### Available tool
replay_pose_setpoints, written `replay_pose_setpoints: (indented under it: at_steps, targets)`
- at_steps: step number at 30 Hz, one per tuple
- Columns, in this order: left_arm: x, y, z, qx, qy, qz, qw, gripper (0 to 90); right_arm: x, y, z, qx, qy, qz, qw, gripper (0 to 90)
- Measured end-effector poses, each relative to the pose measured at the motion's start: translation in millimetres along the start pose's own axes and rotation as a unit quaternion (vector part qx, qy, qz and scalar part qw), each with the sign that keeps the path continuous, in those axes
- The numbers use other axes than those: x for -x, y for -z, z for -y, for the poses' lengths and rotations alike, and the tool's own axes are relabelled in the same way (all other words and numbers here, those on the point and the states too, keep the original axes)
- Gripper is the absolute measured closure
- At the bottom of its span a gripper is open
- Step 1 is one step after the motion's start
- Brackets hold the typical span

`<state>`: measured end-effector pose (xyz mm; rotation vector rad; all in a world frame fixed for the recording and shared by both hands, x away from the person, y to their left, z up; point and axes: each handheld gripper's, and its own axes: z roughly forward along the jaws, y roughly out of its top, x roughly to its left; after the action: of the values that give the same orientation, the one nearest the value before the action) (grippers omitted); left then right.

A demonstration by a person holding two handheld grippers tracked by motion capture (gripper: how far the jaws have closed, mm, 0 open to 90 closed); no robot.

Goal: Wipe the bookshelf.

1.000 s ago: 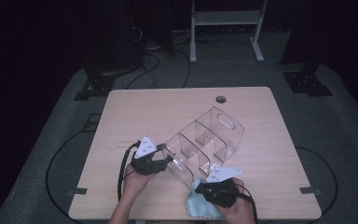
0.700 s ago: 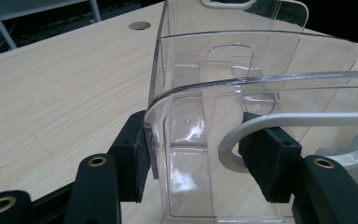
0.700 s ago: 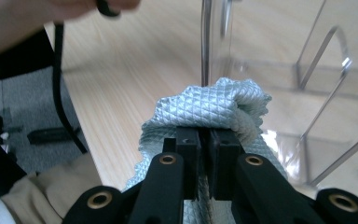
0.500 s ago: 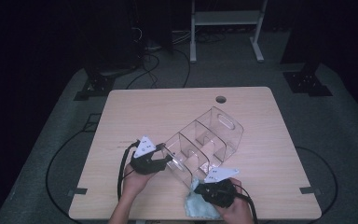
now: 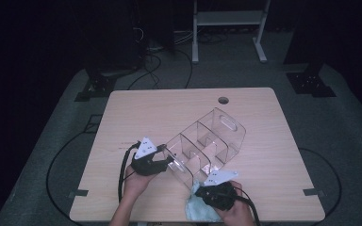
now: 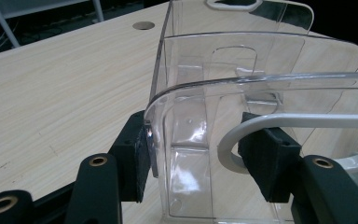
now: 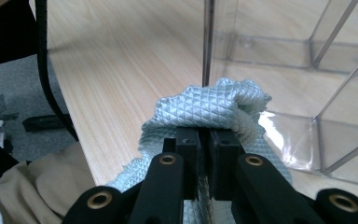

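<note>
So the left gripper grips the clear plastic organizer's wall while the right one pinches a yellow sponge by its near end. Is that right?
Not quite: the right gripper pinches a pale blue-green cloth, not a yellow sponge, as the right gripper view shows. The rest stands: the left gripper has its fingers on the clear plastic organizer wall.

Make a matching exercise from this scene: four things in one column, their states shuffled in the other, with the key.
1. left hand-held gripper
2. right hand-held gripper
3. clear divided organizer
4. table

a. lies at an angle across the tabletop
b. pinches a light blue cloth
c. light wood, round hole near the far edge
d. clamps a clear plastic wall

Pairs: 1-d, 2-b, 3-a, 4-c
</note>
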<state>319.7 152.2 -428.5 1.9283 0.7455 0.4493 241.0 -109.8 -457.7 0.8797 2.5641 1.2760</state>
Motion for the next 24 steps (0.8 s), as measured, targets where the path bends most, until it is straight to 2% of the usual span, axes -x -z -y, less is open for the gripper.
replay_pose_setpoints:
  at_steps: [2, 6, 11, 14, 18, 21, 24]
  targets:
    - [-0.3, 0.0, 0.2, 0.001, -0.001, 0.001, 1.0000, 45.6, -1.4, 3.5, -2.4, 0.009, 0.003, 0.002, 1.0000, 84.4]
    - [0.6, 0.0, 0.0, -0.002, -0.005, -0.001, 1.0000, 45.4, -0.6, 1.1, -0.3, 0.008, 0.000, -0.001, 1.0000, 84.4]
    - [0.0, 0.4, 0.0, -0.003, -0.008, -0.001, 1.0000, 45.5, 0.8, -12.5, 8.0, -0.021, 0.001, 0.000, 0.9998, 84.4]
    - [-0.5, 0.1, 0.0, -0.001, -0.003, -0.001, 1.0000, 45.5, 0.7, -13.4, 7.8, -0.024, 0.002, 0.001, 0.9997, 84.3]
    - [-1.0, 0.1, 0.5, 0.002, 0.002, 0.000, 1.0000, 45.7, -2.7, -1.7, -1.0, -0.001, 0.005, -0.001, 1.0000, 84.4]
    - [-0.8, 0.3, 0.4, 0.000, -0.001, -0.001, 1.0000, 45.6, -5.2, 9.7, -8.5, 0.026, 0.005, -0.003, 0.9996, 84.4]
    - [0.2, 0.2, 0.3, 0.000, -0.002, -0.002, 1.0000, 45.6, -6.6, 8.1, -8.1, 0.026, 0.007, -0.006, 0.9996, 84.4]
